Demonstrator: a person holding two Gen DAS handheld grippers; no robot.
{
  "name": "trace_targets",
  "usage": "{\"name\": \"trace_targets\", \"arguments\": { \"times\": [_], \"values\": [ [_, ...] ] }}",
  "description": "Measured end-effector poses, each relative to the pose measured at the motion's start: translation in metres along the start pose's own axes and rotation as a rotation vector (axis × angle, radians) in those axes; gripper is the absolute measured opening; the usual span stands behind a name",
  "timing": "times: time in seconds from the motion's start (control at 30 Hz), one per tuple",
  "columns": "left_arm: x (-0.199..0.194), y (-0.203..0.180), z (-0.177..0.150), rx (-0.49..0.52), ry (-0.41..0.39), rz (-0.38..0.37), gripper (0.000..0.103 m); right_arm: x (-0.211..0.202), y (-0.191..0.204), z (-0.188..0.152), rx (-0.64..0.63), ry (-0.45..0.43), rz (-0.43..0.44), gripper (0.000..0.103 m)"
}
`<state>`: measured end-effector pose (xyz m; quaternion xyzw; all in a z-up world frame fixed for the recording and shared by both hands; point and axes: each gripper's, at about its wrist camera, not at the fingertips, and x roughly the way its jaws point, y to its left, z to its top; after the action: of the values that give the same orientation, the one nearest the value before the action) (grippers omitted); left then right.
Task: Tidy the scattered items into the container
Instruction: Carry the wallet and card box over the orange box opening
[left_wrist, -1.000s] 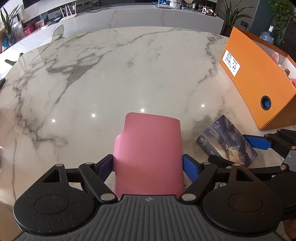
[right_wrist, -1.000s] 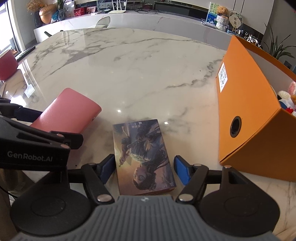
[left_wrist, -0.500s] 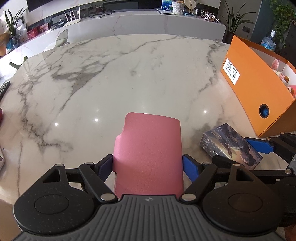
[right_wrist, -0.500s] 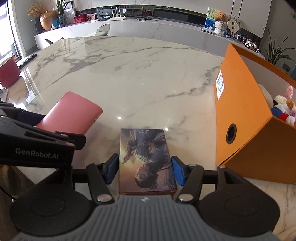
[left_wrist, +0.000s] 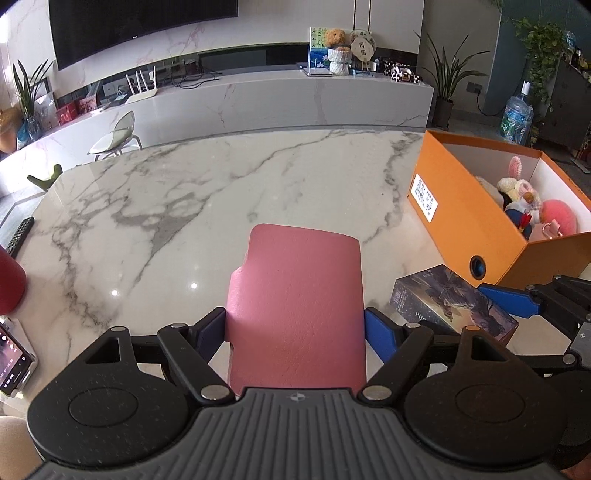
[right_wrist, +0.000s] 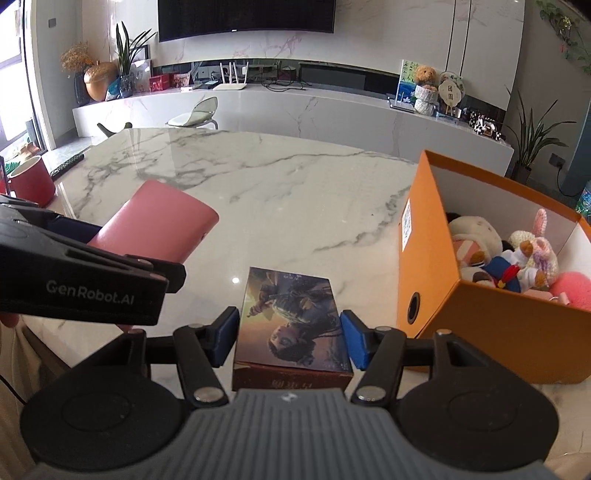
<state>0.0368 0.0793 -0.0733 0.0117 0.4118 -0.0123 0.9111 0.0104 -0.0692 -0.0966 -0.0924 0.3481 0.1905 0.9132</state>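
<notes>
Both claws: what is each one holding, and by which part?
Left claw grips the pink wallet by its two long side edges. Right claw grips the illustrated box across its two side faces.

I'm seeing both feeds bright and sharp, no motion blur. Daylight is coming in from the window (right_wrist: 14, 74) far left of the right jaws. Ceiling lights are throwing small glare dots on the marble table (left_wrist: 192, 285) just ahead of both jaws. Fisheye is bending the edges hard.
</notes>
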Motion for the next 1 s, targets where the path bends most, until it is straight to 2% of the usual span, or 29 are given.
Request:
{"name": "trace_targets", "arguments": {
  "times": [0.23, 0.47, 0.7, 1.0],
  "values": [
    [-0.026, -0.019, 0.023, 0.015, -0.081, -0.027, 0.093, -0.033, -0.018, 0.008, 0.044, -0.09, -0.011, 0.062],
    [-0.038, -0.052, 0.047, 0.055, -0.128, -0.072, 0.093, -0.06, -0.048, 0.015, 0.097, -0.178, -0.041, 0.062],
    [-0.027, -0.104, 0.068, 0.125, -0.141, -0.132, 0.093, -0.077, -0.096, 0.015, 0.158, -0.231, -0.129, 0.062],
    [0.0, -0.17, 0.085, 0.194, -0.115, -0.219, 0.093, -0.077, -0.17, 0.004, 0.238, -0.227, -0.223, 0.062]
  ]
}}
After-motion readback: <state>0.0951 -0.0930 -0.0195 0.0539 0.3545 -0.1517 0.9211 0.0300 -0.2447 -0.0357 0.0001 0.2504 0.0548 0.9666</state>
